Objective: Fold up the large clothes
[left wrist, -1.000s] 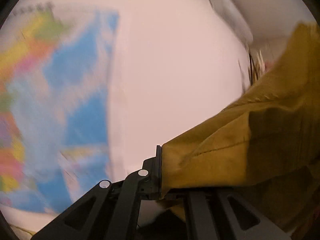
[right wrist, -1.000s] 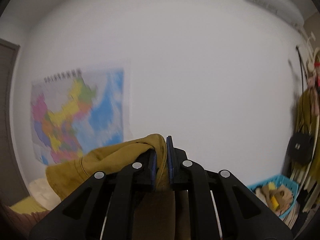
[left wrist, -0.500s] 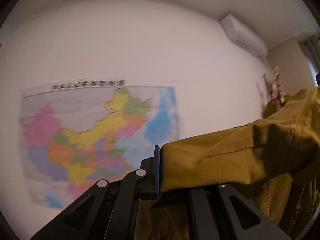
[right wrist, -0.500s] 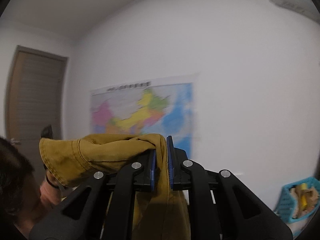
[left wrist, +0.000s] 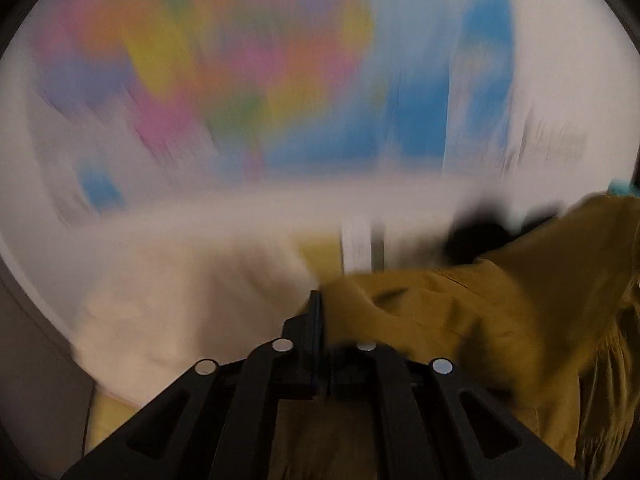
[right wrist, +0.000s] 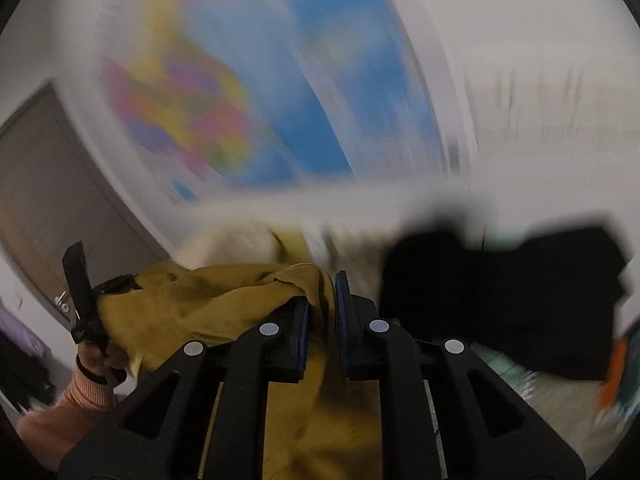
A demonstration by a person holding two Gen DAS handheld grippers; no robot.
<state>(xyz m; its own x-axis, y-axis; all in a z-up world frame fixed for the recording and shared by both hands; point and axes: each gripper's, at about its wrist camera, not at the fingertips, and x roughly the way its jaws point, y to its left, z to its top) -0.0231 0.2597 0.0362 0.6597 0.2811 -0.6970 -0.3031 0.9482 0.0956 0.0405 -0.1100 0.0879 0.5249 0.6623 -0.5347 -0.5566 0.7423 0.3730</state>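
Note:
A mustard-yellow garment (left wrist: 460, 312) hangs between both grippers. In the left wrist view my left gripper (left wrist: 320, 300) is shut on one edge of it, and the cloth drapes over the right finger and runs off to the right. In the right wrist view my right gripper (right wrist: 322, 288) is shut on another bunch of the garment (right wrist: 192, 308), which falls down between the blue pads (right wrist: 302, 320). The left gripper (right wrist: 80, 280) shows there at far left, held by a hand in a pink sleeve (right wrist: 80, 396). Both views are heavily motion-blurred.
A coloured wall map (left wrist: 280, 60) fills the white wall behind. A grey door (right wrist: 48, 200) stands at left. A pale cream pile (left wrist: 180, 300) lies below the map. A black shape (right wrist: 500, 300) sits to the right, blurred. A teal edge (left wrist: 620, 186) peeks at far right.
Both cameras have swung sharply downward and blurred. The map has slid up in the frames, and the cream pile and black shape have come into view. Both grips on the garment hold.

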